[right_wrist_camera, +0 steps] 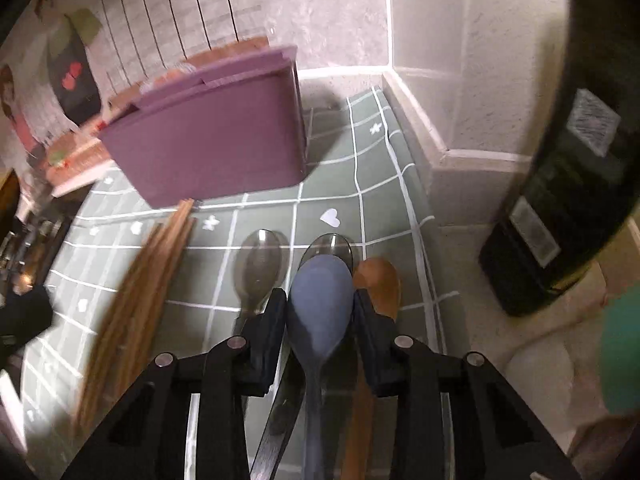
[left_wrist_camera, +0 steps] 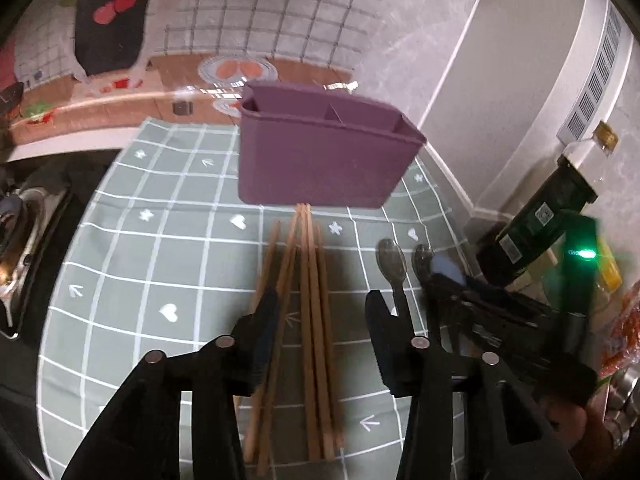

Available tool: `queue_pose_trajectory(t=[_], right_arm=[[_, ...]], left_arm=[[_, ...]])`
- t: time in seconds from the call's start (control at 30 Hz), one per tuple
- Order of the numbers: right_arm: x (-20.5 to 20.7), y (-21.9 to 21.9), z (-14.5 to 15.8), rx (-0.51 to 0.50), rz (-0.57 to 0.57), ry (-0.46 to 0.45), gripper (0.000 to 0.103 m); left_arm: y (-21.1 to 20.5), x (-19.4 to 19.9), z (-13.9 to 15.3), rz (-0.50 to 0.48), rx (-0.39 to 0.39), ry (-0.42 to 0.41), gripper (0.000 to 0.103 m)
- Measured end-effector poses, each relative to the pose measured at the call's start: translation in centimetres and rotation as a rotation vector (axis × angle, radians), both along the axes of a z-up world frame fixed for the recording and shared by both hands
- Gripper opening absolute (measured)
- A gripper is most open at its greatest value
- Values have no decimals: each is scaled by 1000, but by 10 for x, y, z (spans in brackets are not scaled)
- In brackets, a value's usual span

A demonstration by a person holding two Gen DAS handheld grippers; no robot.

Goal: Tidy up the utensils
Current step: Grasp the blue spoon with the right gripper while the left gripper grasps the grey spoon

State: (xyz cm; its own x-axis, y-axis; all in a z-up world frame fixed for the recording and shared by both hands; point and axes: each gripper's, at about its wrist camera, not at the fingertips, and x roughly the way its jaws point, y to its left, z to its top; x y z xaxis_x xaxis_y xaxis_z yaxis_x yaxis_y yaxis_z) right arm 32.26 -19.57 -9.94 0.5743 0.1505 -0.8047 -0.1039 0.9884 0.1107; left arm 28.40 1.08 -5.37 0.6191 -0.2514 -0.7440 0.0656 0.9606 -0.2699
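here the right gripper (right_wrist_camera: 320, 312) pinches the matte blue spoon (right_wrist_camera: 320, 300) by its rounded bowl; the handle blurs out of frame below. a brown spoon (right_wrist_camera: 378, 280) and two glossy steel spoons (right_wrist_camera: 262, 264) lie alongside, partly hidden. the left gripper (left_wrist_camera: 322, 320) stands spread over the wooden chopsticks (left_wrist_camera: 308, 280), touching none. the purple divided holder (left_wrist_camera: 320, 152) sits near the checked cloth's (left_wrist_camera: 160, 220) far edge.

A purple organizer (left_wrist_camera: 320, 152) stands on a grey-green cloth (left_wrist_camera: 160, 240) with white grid, hearts and stars.
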Motion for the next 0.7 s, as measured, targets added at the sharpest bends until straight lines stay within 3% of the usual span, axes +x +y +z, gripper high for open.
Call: queue_pose_trajectory(t=[0.17, 0.33, 0.6, 0.7], right_arm=[[-28, -15, 21, 28, -38, -51, 32], [-57, -27, 36, 40, -56, -97, 32], [-80, -45, 42, 55, -82, -118, 32], [-84, -48, 38, 62, -83, -112, 32]], left_arm=[[-20, 17, -20, -99, -43, 87, 48], [-38, 38, -41, -143, -30, 133, 48], [-64, 62, -51, -138, 50, 121, 47], [-76, 67, -56, -133, 136, 130, 47]])
